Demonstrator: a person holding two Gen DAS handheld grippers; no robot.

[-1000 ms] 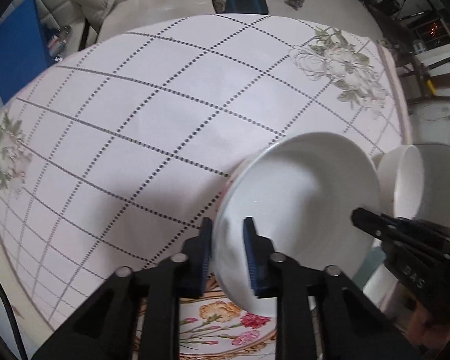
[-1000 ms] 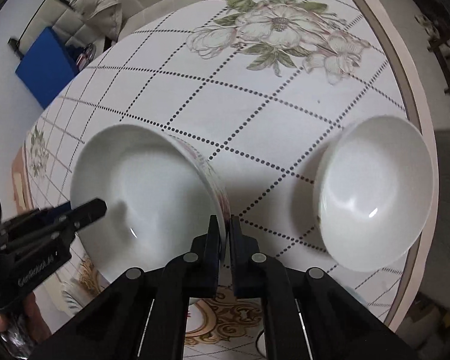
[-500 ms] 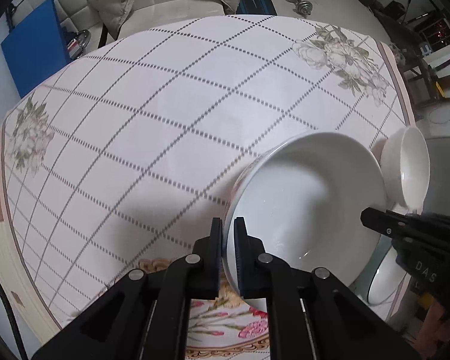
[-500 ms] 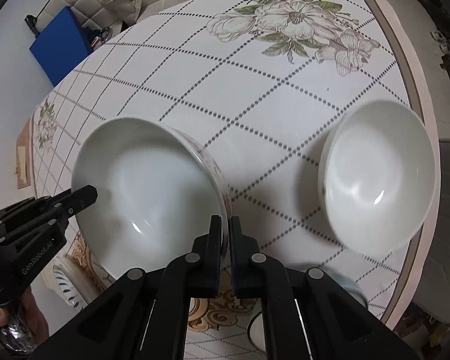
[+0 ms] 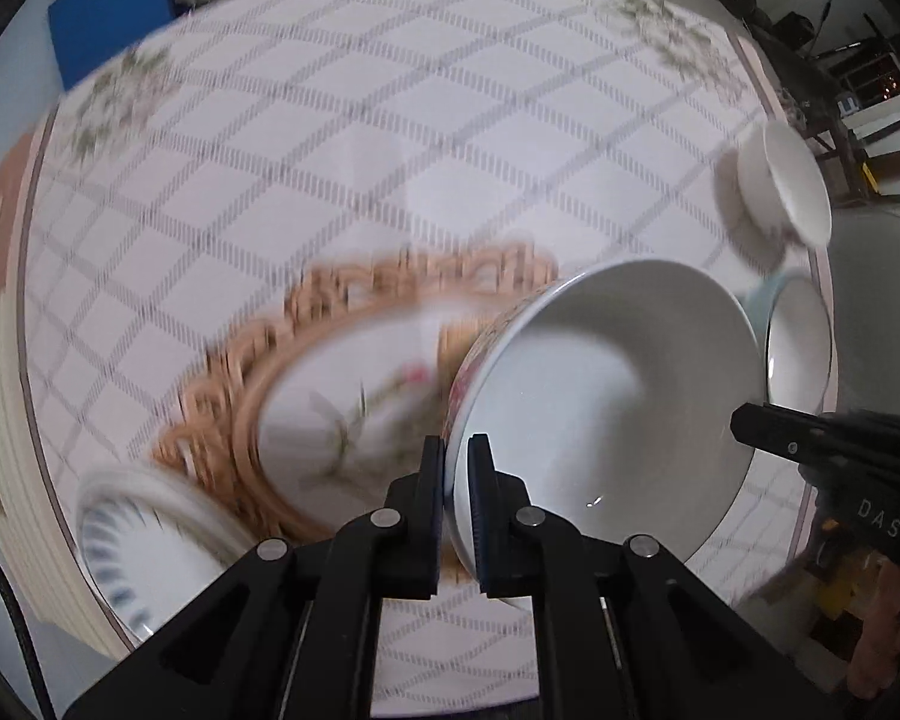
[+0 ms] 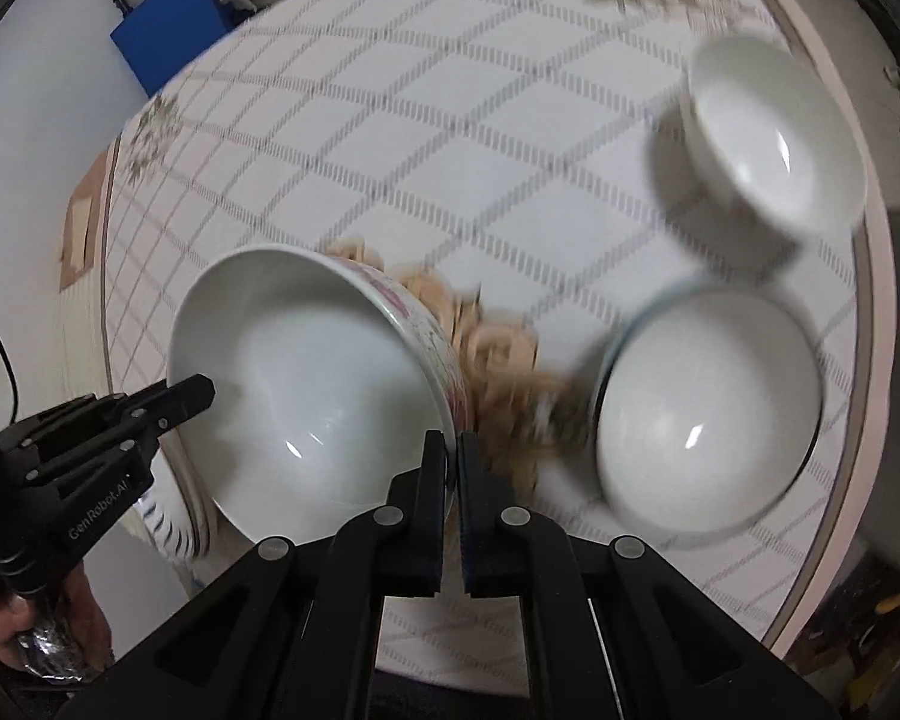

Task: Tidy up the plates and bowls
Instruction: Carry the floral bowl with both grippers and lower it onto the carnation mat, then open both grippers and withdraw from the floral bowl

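Note:
A large white bowl (image 5: 612,396) with a pink floral outside hangs in the air over the table, held by both grippers. My left gripper (image 5: 455,468) is shut on its left rim. My right gripper (image 6: 452,462) is shut on its right rim (image 6: 444,396); the bowl's inside shows there too (image 6: 306,372). Below it lies a gold-rimmed floral plate (image 5: 342,396), blurred. A blue-patterned plate (image 5: 132,546) sits at the table's near left edge.
A small white bowl (image 6: 768,138) stands at the far right of the checked tablecloth (image 5: 390,120). A pale blue-rimmed bowl (image 6: 708,408) sits nearer on the right. A blue box (image 6: 174,18) lies beyond the table's far edge.
Both grippers have lifted the big bowl higher and pulled back; the gold-rimmed plate, blue-patterned plate and blue-rimmed bowl have come into view beneath. The left gripper closed on the rim a second ago.

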